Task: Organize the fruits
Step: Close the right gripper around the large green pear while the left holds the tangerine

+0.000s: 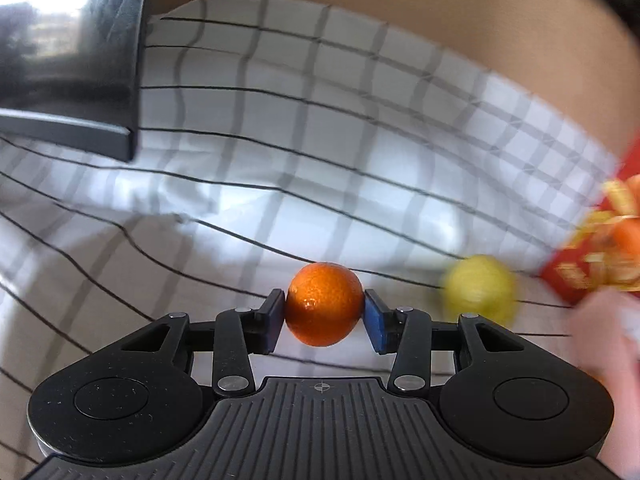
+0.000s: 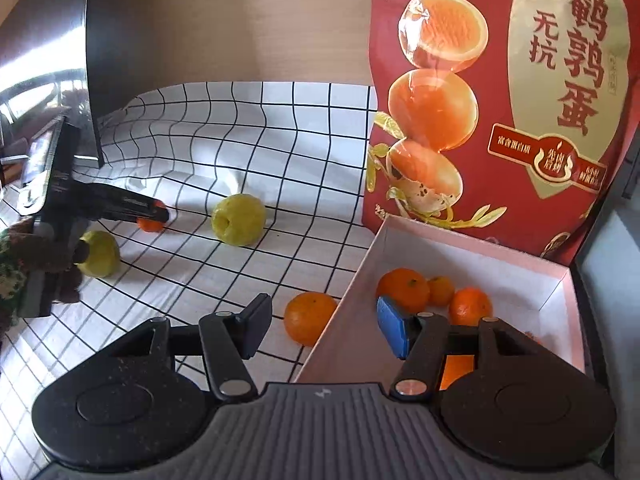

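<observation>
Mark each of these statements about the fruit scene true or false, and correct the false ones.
1. The left gripper has a small orange between its pads. True.
2. The white box holds yellow-green fruits. False: it holds oranges; the two yellow-green fruits lie on the checked cloth.
3. The right gripper grips an orange. False: its jaws are open and empty, straddling the box's near wall.
4. A red snack bag stands behind the box. True.
5. One orange lies on the cloth just outside the box. True.
</observation>
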Demonstrator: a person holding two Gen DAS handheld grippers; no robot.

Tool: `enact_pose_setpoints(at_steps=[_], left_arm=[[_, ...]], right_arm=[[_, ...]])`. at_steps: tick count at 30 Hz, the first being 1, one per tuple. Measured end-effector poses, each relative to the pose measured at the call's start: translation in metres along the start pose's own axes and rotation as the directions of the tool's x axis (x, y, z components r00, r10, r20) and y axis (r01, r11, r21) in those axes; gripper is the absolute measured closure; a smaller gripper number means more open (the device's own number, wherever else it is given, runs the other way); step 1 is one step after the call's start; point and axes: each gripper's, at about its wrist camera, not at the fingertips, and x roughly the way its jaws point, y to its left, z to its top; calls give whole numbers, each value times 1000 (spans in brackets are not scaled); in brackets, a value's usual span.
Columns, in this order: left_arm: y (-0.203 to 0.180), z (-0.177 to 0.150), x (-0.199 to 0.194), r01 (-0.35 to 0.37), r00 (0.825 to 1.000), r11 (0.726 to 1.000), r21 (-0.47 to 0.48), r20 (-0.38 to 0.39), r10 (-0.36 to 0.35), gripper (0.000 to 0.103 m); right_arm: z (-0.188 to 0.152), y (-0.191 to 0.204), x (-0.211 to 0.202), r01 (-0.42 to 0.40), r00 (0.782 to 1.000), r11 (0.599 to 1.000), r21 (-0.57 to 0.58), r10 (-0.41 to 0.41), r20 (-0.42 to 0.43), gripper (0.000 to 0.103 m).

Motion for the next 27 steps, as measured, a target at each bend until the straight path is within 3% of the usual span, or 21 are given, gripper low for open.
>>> enact_pose_setpoints(at_steps=[1,5,9,14,16,21,27], left_arm=[[-3,-6,-8,44,999,999,-8,11,-44,56],[-20,-42,-45,106,990,994,20,96,-108,56],[-29,-89,-73,199,975,979,41,95,-202,56],[-22,-133,-98,247,965,968,35,84,-249,56],[-14,-144,-111,246,962,969,37,111,-249,56],[22,-153,-141,173,967,985,7,189,-172,57],[61,-147,-168,171,953,981,-91,267,-141,56]], right_arm=[[2,1,1,1,1000,1000,-3,-1,3,44],[13,6,8,-49,999,999,8,49,-6,52],[22,18,22,-50,998,998,-23,49,-30,52],[24,39,42,-59,997,997,-43,57,-45,52],[25,47,50,-71,997,997,-30,70,-42,51],[25,78,62,-173,985,985,-25,173,-13,44],[16,128,59,-360,933,931,-63,360,-8,44]])
